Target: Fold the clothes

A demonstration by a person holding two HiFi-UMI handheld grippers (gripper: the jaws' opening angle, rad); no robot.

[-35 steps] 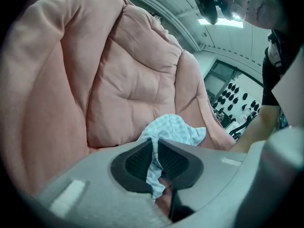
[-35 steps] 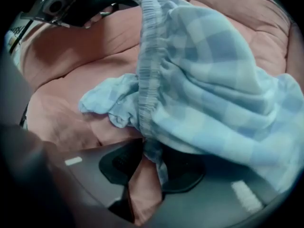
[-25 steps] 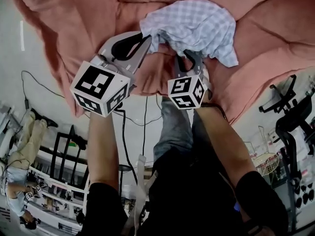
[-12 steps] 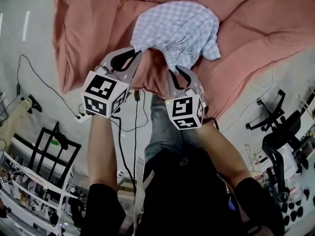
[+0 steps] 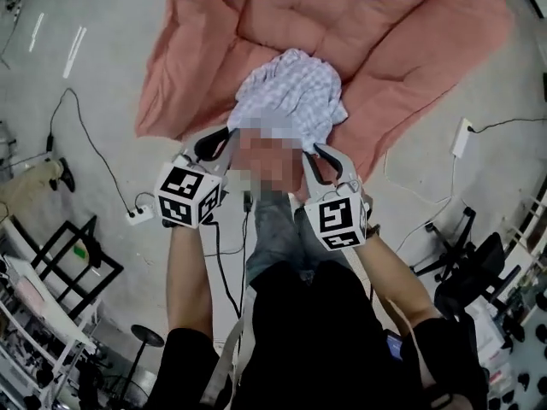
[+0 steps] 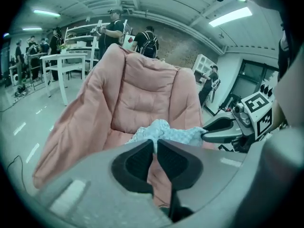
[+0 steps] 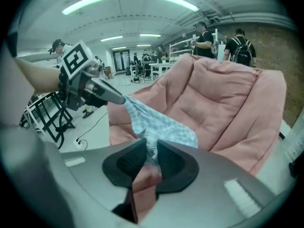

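Pale-blue checked garment [image 5: 291, 92] was found held at two points, strung between your two grippers above the pink quilt [image 5: 393, 41] spread on the grey floor [image 5: 77, 118].

Markings: the only print you carried was the black-and-white square markers, one set on the left cube [image 5: 188, 196] and one on the right cube [image 5: 342, 220].

Left gripper [image 6: 155, 144]: its pads were clamped together on a thin fold of the cloth, which rose from between the tips and ran across toward your other hand.

Right gripper [image 7: 152, 148]: its pads were clenched on a thicker bunch of the same cloth, and these jaws had just been tightening further on it. From there the fabric stretched taut to the left tips.

Beyond both grips the bulk of the garment hung over the quilt; contact with it could not be established.
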